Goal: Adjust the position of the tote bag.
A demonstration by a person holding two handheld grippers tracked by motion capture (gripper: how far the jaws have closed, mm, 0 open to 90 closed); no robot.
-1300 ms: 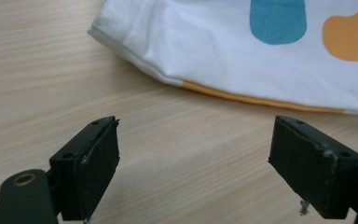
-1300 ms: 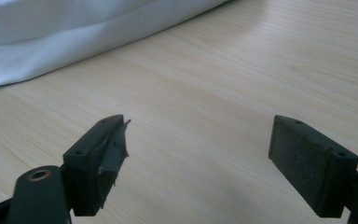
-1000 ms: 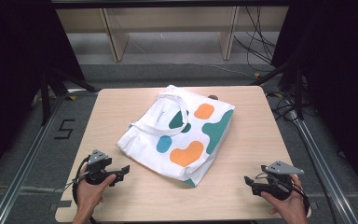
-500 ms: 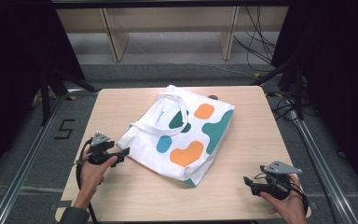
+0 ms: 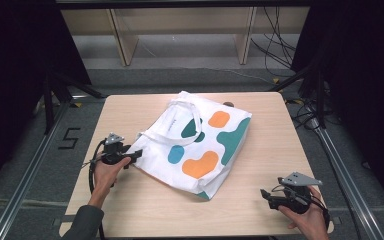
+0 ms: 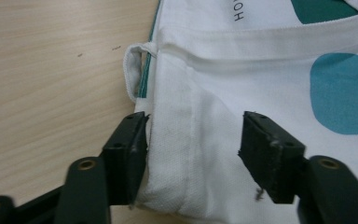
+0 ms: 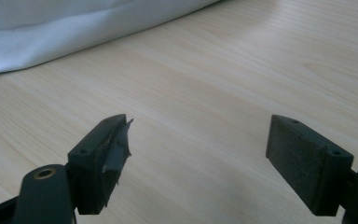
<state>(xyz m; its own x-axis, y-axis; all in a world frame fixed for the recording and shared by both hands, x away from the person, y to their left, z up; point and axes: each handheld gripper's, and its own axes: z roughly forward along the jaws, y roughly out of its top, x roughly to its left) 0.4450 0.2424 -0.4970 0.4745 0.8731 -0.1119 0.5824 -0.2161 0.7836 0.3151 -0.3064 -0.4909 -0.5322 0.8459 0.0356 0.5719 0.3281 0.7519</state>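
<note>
Two claws are at work on a white tote bag (image 5: 200, 145) lying flat mid-surface (image 5: 260, 210). The left claw (image 6: 193, 140) straddles the bag's near corner hem, its jaws having just been closing, though the pads have not yet pinched the cloth. The right claw (image 7: 198, 156) stands wide apart over bare wood, well clear of the bag. Risk: the left pads may nip only the top layer, or slide off the thick seam, dragging the bag askew.
</note>
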